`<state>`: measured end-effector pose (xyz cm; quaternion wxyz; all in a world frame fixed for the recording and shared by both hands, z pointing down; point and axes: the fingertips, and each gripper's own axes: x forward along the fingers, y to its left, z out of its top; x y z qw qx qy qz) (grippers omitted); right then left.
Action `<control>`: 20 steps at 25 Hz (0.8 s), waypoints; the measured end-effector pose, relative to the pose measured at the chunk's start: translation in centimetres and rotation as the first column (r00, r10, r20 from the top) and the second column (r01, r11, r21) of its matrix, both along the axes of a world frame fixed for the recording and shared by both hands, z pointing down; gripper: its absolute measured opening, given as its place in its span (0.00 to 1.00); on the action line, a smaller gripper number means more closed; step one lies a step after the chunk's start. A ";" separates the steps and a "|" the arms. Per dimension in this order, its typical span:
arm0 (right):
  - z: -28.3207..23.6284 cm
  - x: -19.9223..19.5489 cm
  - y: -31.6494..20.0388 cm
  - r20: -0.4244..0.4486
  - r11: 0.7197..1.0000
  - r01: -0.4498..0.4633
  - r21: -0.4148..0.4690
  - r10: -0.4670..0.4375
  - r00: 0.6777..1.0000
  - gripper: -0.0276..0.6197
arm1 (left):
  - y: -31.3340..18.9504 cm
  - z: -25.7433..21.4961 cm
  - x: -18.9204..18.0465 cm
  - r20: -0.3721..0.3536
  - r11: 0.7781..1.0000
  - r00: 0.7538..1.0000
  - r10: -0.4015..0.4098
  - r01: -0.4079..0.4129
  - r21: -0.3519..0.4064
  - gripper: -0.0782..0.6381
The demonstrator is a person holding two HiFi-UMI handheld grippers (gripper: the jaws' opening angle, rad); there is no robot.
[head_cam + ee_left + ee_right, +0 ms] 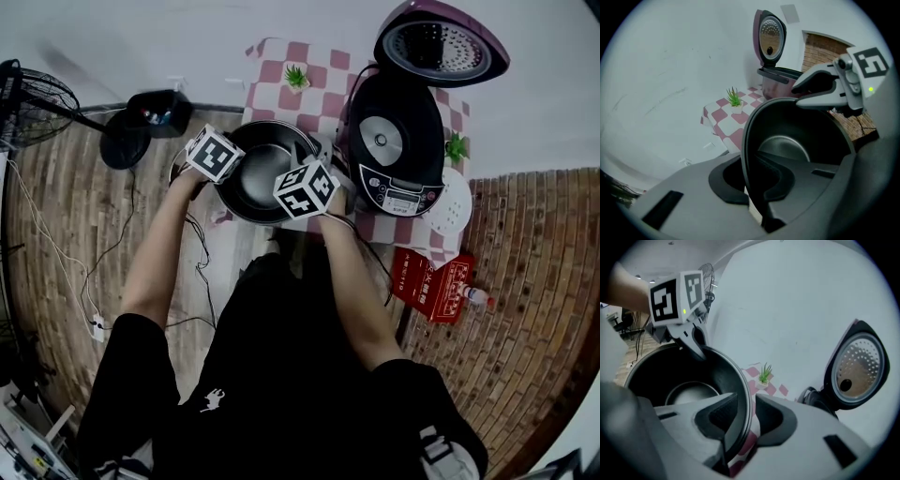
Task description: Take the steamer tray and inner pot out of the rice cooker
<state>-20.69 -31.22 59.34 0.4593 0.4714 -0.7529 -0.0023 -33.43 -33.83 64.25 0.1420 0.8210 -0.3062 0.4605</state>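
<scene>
Both grippers are seen at the pot [258,178] in the head view, left gripper [214,173] and right gripper [314,178] on opposite rims. The pot's already been taken out and is held just left of the open cooker [394,159], with the tray [455,206] laid at its other side. In the left gripper view the rim is clamped tight between the jaws, while in the right gripper view it's only straddled, jaws parted and not pressing, so pretty much just letting go looks to be left.
</scene>
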 end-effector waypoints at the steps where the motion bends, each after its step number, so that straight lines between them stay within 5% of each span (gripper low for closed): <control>1: -0.9 -0.5 0.0 0.021 1.000 0.005 0.018 -0.006 1.000 0.20 | -0.2 0.0 0.1 0.002 1.000 1.000 0.000 0.000 0.001 0.12; 5: -4.7 -1.1 0.3 0.127 0.997 0.002 0.071 -0.011 0.992 0.20 | -1.1 -0.8 1.8 0.016 0.999 0.999 0.045 -0.045 0.019 0.12; 9: -6.5 0.1 0.8 0.124 0.996 -0.006 0.084 -0.004 0.992 0.19 | -2.4 -0.4 4.3 0.022 0.990 0.990 0.140 -0.140 0.010 0.12; 13: -6.4 1.3 1.6 0.140 0.998 -0.032 0.049 0.025 0.990 0.05 | -3.3 -0.1 6.3 0.053 0.973 0.972 0.230 -0.230 -0.016 0.13; 20: -7.0 1.6 2.5 0.355 0.998 -0.055 -0.034 0.063 0.933 0.05 | -3.9 1.4 6.6 0.071 0.960 0.959 0.273 -0.266 -0.090 0.14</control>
